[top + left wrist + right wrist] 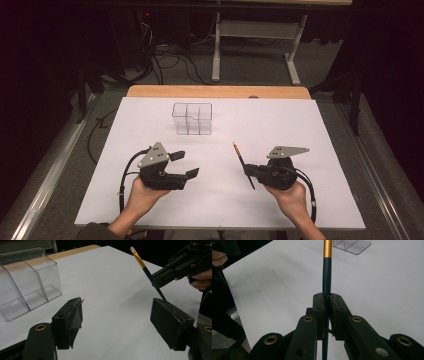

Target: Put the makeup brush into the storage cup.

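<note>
A thin brush with a dark handle and gold ferrule is clamped mid-handle in my right gripper, right of the table's centre. Its tip points away toward the far side. In the right gripper view the pads press on the handle of the brush, which rises straight up. My left gripper is held left of centre with its jaws wide apart and nothing between them. The left gripper view shows that gripper over bare white sheet, with the brush and right gripper beyond.
A clear plastic organiser with several compartments stands near the far middle of the white sheet; it also appears in the left gripper view. A wooden table edge runs behind. Cables and a metal frame lie on the floor beyond.
</note>
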### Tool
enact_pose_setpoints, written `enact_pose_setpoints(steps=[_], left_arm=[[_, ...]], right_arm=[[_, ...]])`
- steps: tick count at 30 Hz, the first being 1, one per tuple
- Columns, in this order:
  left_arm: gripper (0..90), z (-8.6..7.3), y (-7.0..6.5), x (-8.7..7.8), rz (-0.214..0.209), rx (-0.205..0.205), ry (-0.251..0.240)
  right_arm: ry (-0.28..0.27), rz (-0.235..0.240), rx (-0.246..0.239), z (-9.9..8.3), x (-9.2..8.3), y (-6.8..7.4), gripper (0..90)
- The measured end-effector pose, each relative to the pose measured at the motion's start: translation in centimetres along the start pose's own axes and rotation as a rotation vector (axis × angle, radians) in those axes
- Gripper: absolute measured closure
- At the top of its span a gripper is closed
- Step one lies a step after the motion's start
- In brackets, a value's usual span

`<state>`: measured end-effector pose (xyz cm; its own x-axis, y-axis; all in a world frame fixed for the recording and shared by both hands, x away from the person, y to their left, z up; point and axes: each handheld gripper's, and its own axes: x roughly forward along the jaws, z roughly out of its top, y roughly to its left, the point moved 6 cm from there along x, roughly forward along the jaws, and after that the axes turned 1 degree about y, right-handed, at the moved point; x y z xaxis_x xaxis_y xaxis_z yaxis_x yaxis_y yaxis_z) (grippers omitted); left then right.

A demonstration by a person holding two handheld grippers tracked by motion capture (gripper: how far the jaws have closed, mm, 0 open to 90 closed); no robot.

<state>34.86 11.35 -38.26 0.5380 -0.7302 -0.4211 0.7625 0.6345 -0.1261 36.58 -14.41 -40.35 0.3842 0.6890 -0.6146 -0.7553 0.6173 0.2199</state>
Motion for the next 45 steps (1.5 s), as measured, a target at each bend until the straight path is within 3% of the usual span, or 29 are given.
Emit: enact_pose_setpoints(steps=[11,29,45], left_arm=[[26.3,1.4,-1.0,1.6,-0.055,-0.02,0.01],[26.3,2.3,-1.8,3.4,-0.105,-0.034,0.003],[26.2,2.3,-2.9,4.9,-0.144,-0.023,0.033]], right_arm=[[-0.015,0.006,-0.02,0.1,0.0,0.4,85.0],[-0.022,0.017,-0.046,0.4,0.3,1.1,85.0],[-0.017,0.031,-0.066,0.6,0.9,2.0,85.0]])
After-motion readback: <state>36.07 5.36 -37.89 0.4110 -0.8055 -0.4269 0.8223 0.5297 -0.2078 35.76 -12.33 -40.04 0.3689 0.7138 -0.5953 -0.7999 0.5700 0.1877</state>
